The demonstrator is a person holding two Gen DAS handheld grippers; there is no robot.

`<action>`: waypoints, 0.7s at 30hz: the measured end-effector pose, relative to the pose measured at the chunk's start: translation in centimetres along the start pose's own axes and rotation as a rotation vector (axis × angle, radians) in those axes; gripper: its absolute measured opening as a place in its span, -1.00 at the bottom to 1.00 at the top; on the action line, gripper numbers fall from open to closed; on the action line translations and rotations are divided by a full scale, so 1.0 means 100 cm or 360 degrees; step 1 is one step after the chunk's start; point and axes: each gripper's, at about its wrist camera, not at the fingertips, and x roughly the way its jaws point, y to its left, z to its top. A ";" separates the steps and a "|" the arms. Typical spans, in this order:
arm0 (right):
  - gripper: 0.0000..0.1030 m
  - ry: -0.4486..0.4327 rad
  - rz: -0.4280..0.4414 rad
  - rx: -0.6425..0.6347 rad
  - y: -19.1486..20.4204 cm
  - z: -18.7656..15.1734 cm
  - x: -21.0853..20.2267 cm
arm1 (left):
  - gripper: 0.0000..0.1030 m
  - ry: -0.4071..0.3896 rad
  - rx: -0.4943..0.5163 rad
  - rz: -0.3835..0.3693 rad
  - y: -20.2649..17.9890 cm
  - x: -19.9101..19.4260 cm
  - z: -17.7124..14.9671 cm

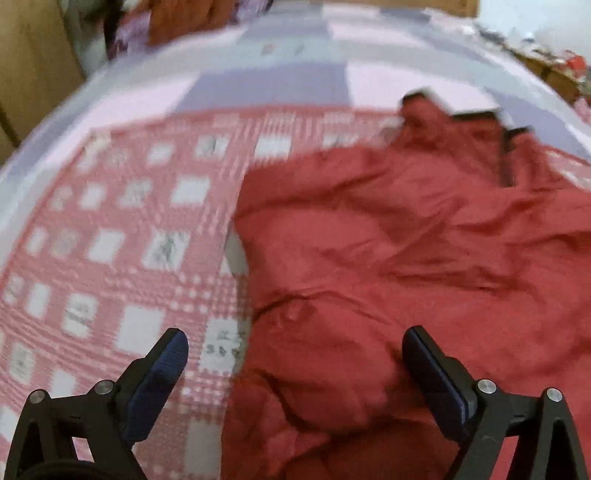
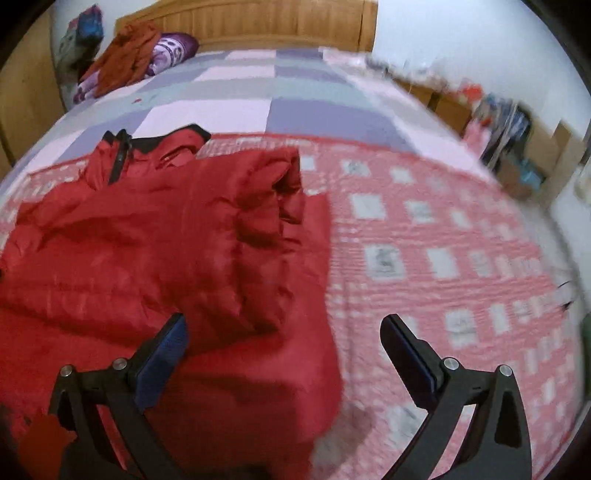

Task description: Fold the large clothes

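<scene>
A large red padded jacket [image 1: 388, 258] with a black-trimmed collar [image 1: 476, 116] lies spread on a red-and-white checked blanket [image 1: 122, 229]. My left gripper [image 1: 295, 343] hangs open above the jacket's left edge, with nothing between its fingers. In the right wrist view the same jacket [image 2: 155, 251] has one sleeve [image 2: 266, 206] folded over its body. My right gripper [image 2: 284, 328] stands open above the jacket's right edge and holds nothing. Both views are blurred.
The checked blanket [image 2: 443, 258] lies on a bed covered with a lilac and grey patchwork sheet [image 2: 295, 110]. An orange garment [image 2: 125, 51] and a purple pillow [image 2: 173, 50] sit near the wooden headboard [image 2: 258, 22]. Cluttered boxes [image 2: 517, 147] stand beside the bed on the right.
</scene>
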 end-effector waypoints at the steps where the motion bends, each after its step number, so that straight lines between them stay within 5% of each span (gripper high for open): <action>1: 1.00 -0.0054 0.0015 -0.0059 0.008 -0.006 -0.013 | 0.89 -0.0034 0.0013 -0.0044 -0.005 -0.011 -0.003; 5: 1.00 -0.0147 0.0238 -0.0191 0.044 -0.031 -0.051 | 0.89 -0.0037 0.0109 -0.0183 -0.040 -0.036 -0.026; 9: 0.99 -0.0061 0.0280 -0.0443 0.074 -0.071 -0.053 | 0.89 0.0117 0.0203 -0.0102 -0.053 -0.018 -0.069; 11: 0.99 0.0073 0.0126 -0.0404 0.047 -0.095 -0.035 | 0.95 0.0090 0.0164 -0.0133 -0.034 -0.019 -0.087; 13: 0.99 0.0147 0.0130 -0.0166 0.001 -0.108 -0.033 | 0.96 0.0102 0.0078 -0.0143 -0.018 -0.026 -0.090; 15: 0.99 0.0142 0.0013 -0.0017 -0.035 -0.118 -0.047 | 0.94 0.0074 0.0053 -0.0097 -0.011 -0.040 -0.089; 21: 0.99 0.0068 0.0170 -0.0152 -0.013 -0.154 -0.100 | 0.94 0.0006 0.0023 -0.0119 -0.022 -0.105 -0.124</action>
